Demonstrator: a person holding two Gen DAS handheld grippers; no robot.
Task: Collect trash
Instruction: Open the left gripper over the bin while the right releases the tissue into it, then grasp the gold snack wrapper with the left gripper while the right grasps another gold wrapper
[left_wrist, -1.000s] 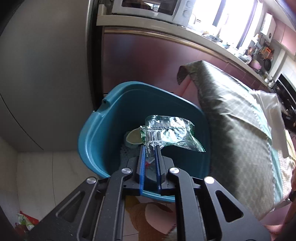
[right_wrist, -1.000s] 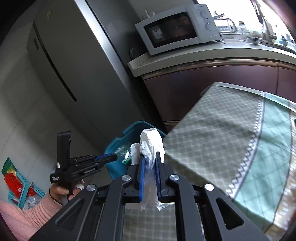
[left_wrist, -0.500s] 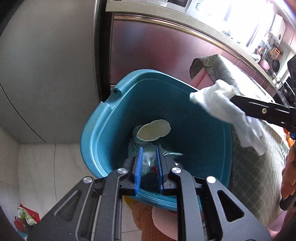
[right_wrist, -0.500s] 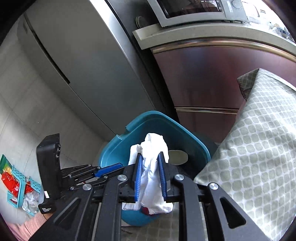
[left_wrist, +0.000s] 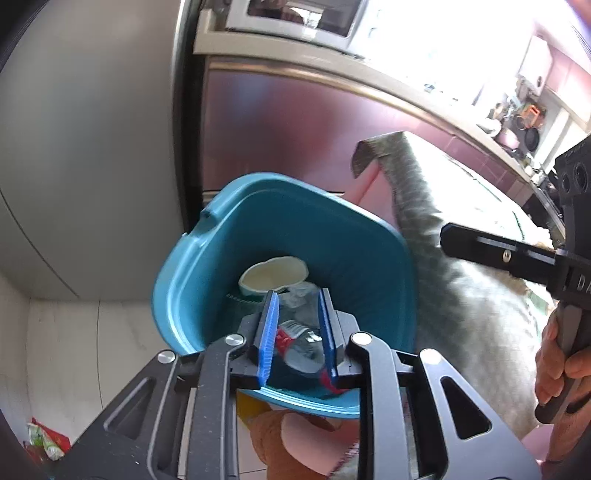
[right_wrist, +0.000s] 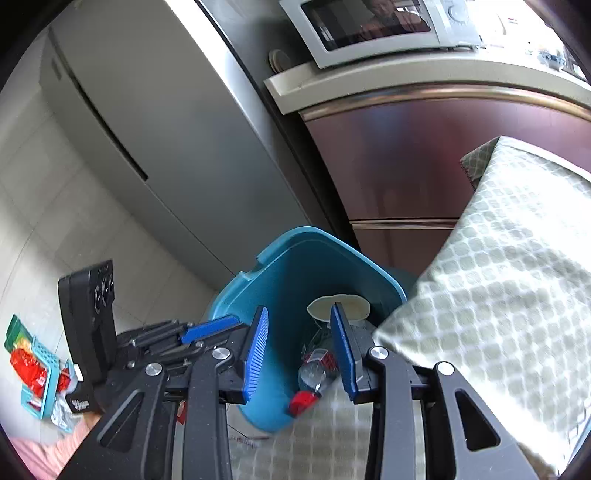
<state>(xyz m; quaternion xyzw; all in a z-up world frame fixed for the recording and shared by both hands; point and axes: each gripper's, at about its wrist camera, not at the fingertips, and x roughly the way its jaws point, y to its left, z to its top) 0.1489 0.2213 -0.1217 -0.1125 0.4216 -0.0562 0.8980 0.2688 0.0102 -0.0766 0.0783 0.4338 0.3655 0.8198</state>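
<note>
A teal trash bin stands on the floor between the fridge and the table; it also shows in the right wrist view. Inside lie a crushed pale paper cup, a plastic bottle with a red label and a red cap, and clear wrappers. My left gripper is open and empty above the bin's near rim. My right gripper is open and empty above the bin, by the table edge. The white tissue is not visible.
A grey fridge stands left of the bin, dark red cabinets with a microwave behind it. A table under a green patterned cloth is on the right. Snack packets in a small teal basket lie on the floor at left.
My left gripper opened and let the clear green wrapper fall into the bin. My right gripper moved over the bin, opened, and the white tissue left it.
</note>
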